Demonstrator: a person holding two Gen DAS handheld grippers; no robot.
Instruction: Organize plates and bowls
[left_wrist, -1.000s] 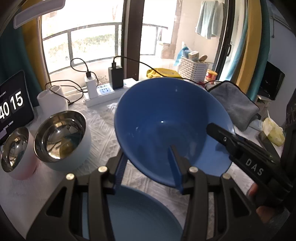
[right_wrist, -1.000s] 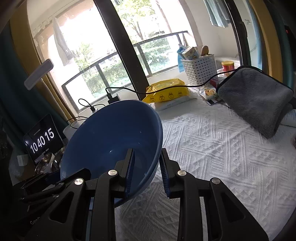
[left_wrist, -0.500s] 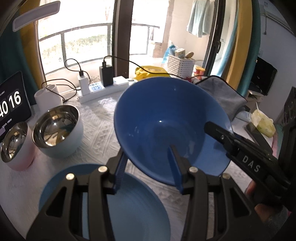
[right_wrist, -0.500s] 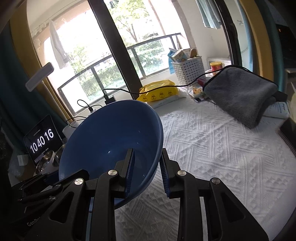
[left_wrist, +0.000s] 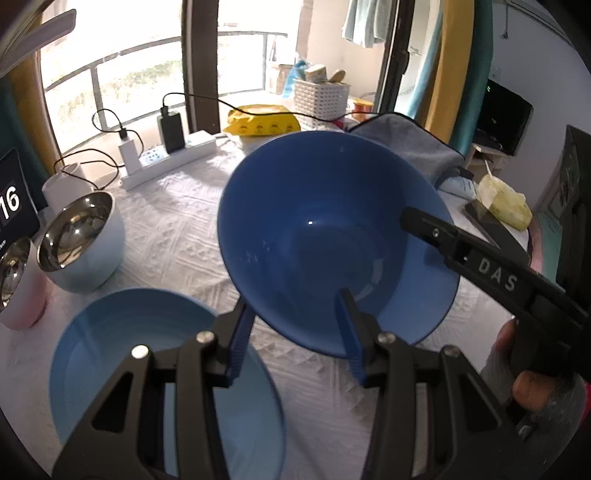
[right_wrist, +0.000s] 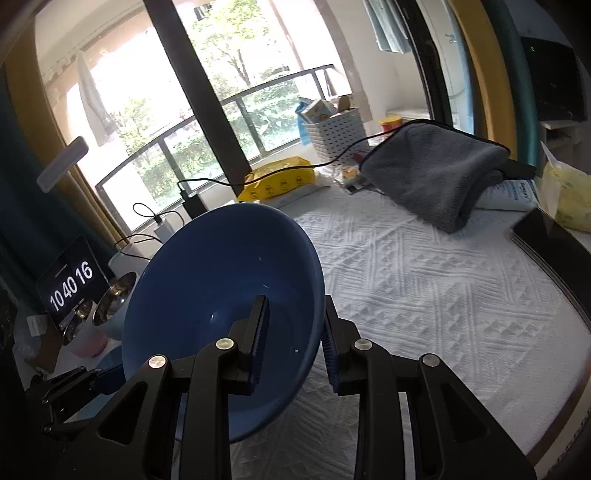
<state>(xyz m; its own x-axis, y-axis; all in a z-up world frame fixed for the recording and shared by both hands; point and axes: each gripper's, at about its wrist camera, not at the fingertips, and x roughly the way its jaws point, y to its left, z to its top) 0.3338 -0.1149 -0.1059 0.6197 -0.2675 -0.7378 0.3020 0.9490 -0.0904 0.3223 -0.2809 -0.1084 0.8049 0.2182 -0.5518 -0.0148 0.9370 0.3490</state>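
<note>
A dark blue bowl (left_wrist: 325, 236) hangs tilted above the table, held from two sides. My left gripper (left_wrist: 295, 328) is shut on its near wall, one finger outside and one inside. My right gripper (right_wrist: 291, 332) is shut on the bowl (right_wrist: 221, 295) at its right rim, likewise one finger inside and one outside. In the left wrist view it reaches in from the right as a black arm marked DAS (left_wrist: 491, 273). Below my left gripper a light blue bowl (left_wrist: 140, 354) rests on the white cloth. Two steel-lined bowls (left_wrist: 81, 236) stand at the far left.
A clock display (right_wrist: 70, 284), a power strip with chargers (left_wrist: 166, 158) and a white cup stand by the window. A yellow packet (right_wrist: 280, 181), a white basket (right_wrist: 336, 133), a grey towel (right_wrist: 432, 177) and a dark phone (right_wrist: 546, 236) lie at the back and right.
Both grippers have carried the dark blue bowl along together, their grip unchanged. The light blue bowl has come into fuller view under my left gripper. The steel bowls have slid left.
</note>
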